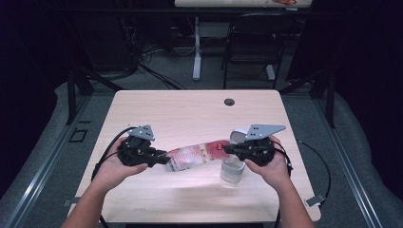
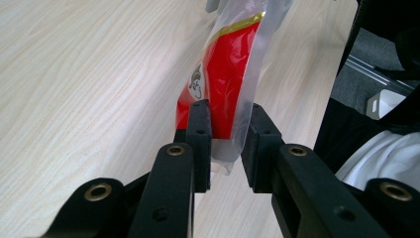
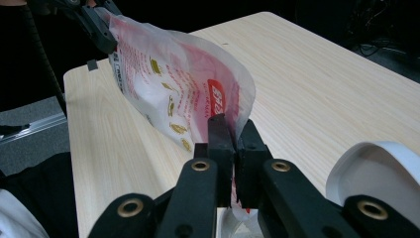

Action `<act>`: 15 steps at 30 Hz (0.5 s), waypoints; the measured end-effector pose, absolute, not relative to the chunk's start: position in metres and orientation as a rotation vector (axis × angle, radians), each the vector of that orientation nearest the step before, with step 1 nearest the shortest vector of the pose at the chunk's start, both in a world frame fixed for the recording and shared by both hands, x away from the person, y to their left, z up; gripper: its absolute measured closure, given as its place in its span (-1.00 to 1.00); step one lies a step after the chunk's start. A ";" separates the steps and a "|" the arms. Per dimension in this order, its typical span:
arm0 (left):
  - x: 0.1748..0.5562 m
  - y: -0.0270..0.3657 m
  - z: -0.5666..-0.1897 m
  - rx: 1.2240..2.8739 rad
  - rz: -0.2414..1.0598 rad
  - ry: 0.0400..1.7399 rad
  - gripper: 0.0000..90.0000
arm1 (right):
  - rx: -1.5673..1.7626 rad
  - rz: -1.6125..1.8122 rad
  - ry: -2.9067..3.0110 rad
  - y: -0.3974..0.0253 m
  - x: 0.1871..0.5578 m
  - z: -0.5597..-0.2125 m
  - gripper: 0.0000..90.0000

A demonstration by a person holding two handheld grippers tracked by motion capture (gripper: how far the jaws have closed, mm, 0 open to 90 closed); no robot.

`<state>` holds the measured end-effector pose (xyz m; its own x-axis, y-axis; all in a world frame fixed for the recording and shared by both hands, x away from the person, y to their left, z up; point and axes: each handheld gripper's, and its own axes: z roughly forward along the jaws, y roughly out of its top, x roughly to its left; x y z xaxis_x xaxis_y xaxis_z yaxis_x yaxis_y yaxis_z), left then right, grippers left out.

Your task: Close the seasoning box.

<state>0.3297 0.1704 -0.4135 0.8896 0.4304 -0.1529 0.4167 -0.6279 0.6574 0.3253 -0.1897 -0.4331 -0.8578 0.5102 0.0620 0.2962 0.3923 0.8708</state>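
A red-and-white plastic bag (image 1: 192, 156) hangs stretched above the table (image 1: 190, 109) between my two grippers. My left gripper (image 1: 164, 161) is shut on the bag's clear end (image 2: 225, 74), its jaws (image 2: 228, 139) pressed on either side. My right gripper (image 1: 227, 149) pinches the other end tightly; in the right gripper view the bag (image 3: 173, 84) billows away from its jaws (image 3: 234, 134) toward the left gripper (image 3: 99, 25). A clear cup (image 1: 232, 171) stands on the table right below the right gripper, with a white lid (image 3: 376, 163) beside it.
The wooden table has a cable hole (image 1: 229, 101) near its far edge. Behind the table stand a black chair (image 1: 256, 42) and a white table leg (image 1: 196, 47). Cables trail from both grippers off the table's sides.
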 end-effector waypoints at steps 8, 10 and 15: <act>0.331 0.167 -0.407 2.342 0.032 0.594 0.70 | 0.722 1.456 2.431 -0.191 0.325 -0.433 0.95; 0.331 0.166 -0.406 2.343 0.032 0.595 0.70 | 0.727 1.455 2.428 -0.192 0.325 -0.433 0.95; 0.332 0.165 -0.402 2.349 0.034 0.586 0.70 | 0.729 1.450 2.427 -0.193 0.325 -0.433 0.95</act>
<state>0.3321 0.1647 -0.4016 0.8969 0.4208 -0.1359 0.4022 -0.6486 0.6462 0.3245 -0.1928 -0.4333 -0.8523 0.5194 0.0622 0.3008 0.3893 0.8706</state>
